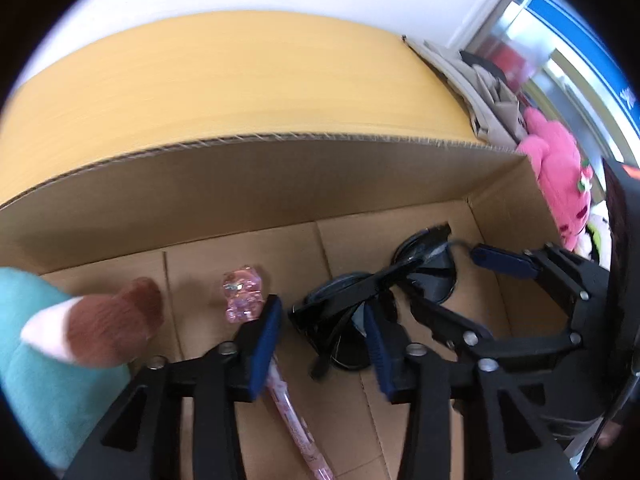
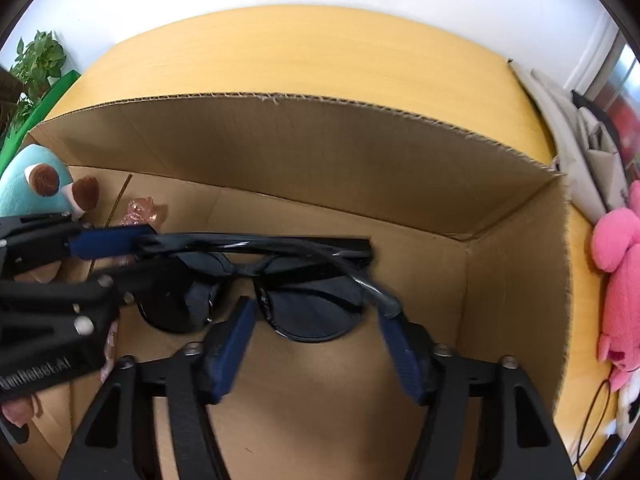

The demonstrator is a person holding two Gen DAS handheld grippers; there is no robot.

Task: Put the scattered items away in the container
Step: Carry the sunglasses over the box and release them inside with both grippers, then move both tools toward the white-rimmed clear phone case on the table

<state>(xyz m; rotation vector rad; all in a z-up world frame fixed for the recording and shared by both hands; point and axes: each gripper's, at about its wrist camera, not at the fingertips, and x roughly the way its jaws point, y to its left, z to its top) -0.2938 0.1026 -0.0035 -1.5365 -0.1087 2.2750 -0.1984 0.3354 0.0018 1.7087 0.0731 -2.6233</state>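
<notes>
Sunglasses (image 2: pixel 280 276) lie on the floor of the cardboard box (image 2: pixel 320 160), folded, just ahead of both tools. Right tool (image 2: pixel 316 344) hangs released above one lens, pads apart and touching nothing. Left tool (image 1: pixel 324 344) is also released, its fingers either side of the frame's near end without pressing. Left of it lie a pink pen (image 1: pixel 256 320) and a teal plush toy (image 1: pixel 60 340); box stands on the tabletop (image 2: pixel 280 52)

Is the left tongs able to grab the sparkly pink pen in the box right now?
Probably yes. The pink pen lies on the box floor right under the open left tongs, nothing covering it. The sunglasses sit close beside it and might get bumped.
</notes>
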